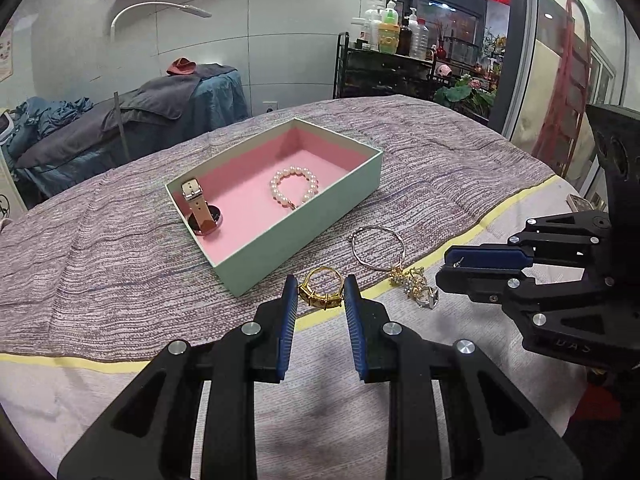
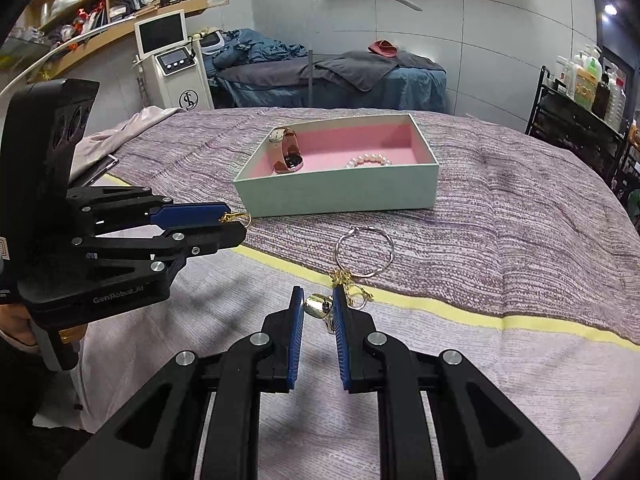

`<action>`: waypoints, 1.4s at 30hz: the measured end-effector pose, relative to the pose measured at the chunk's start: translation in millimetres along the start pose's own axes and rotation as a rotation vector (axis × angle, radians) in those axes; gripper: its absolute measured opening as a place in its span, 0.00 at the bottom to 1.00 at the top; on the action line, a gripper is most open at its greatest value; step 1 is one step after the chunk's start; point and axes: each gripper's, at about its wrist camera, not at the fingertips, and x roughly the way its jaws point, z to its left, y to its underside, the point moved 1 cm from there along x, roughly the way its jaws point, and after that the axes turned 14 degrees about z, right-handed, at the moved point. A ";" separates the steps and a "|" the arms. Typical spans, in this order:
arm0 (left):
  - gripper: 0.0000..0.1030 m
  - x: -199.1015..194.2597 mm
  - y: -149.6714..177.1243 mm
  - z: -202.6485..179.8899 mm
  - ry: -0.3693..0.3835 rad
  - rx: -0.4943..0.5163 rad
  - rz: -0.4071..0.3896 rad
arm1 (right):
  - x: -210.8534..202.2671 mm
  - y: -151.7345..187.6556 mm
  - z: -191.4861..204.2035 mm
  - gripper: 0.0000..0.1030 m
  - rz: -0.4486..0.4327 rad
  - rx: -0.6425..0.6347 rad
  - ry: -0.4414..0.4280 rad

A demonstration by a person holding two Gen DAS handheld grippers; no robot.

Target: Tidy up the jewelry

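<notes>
A mint box with pink lining [image 1: 304, 236] [image 2: 340, 196] holds a watch [image 1: 202, 212] [image 2: 286, 150] and a pearl bracelet [image 1: 294, 188] [image 2: 368, 160]. My left gripper [image 1: 320, 290] [image 2: 234, 226] has its pads on both sides of a gold ring [image 1: 322, 288] that rests on the bed. My right gripper [image 2: 316, 306] [image 1: 442, 270] is narrowly open around a small gold and silver piece [image 2: 318, 306] at the edge of a tangle of charms [image 1: 414, 284]. A thin silver bangle [image 1: 378, 248] [image 2: 364, 252] lies beyond.
The bed is covered by a purple woven blanket [image 1: 120, 240] with a yellow stripe [image 2: 480, 320]. A massage bed [image 2: 320, 76], a white machine [image 2: 176, 60] and a black shelf of bottles [image 1: 384, 56] stand behind.
</notes>
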 end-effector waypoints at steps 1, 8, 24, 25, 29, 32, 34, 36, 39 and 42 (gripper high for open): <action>0.24 -1.1 -2.3 1.4 -0.001 0.001 -0.003 | -0.9 -3.7 1.3 0.14 -0.007 -0.005 -0.001; 0.24 -1.6 -28.3 23.9 -0.024 -0.025 -0.025 | -5.0 -37.1 8.8 0.14 -0.068 -0.042 -0.015; 0.24 71.1 -100.0 65.7 -0.027 -0.064 0.120 | 50.3 -144.5 -24.4 0.14 0.008 0.015 -0.009; 0.24 77.2 -103.4 65.6 -0.028 -0.063 0.132 | 56.2 -149.3 -25.3 0.14 0.021 0.016 -0.002; 0.24 95.8 -110.3 64.5 -0.030 -0.053 0.172 | 80.3 -164.2 -31.4 0.14 0.077 0.042 -0.001; 0.24 105.5 -110.4 64.2 -0.028 -0.051 0.196 | 92.7 -171.7 -34.2 0.14 0.109 0.055 0.003; 0.24 109.9 -109.5 64.8 -0.029 -0.054 0.207 | 97.9 -174.8 -34.5 0.14 0.121 0.053 0.010; 0.24 113.9 -108.7 65.2 -0.027 -0.057 0.216 | 104.4 -176.9 -36.1 0.14 0.140 0.057 0.016; 0.24 117.0 -106.7 65.5 -0.029 -0.056 0.223 | 112.6 -177.1 -39.6 0.14 0.163 0.063 0.021; 0.24 117.4 -104.3 67.3 -0.026 -0.067 0.223 | 117.6 -174.4 -41.2 0.14 0.174 0.063 0.022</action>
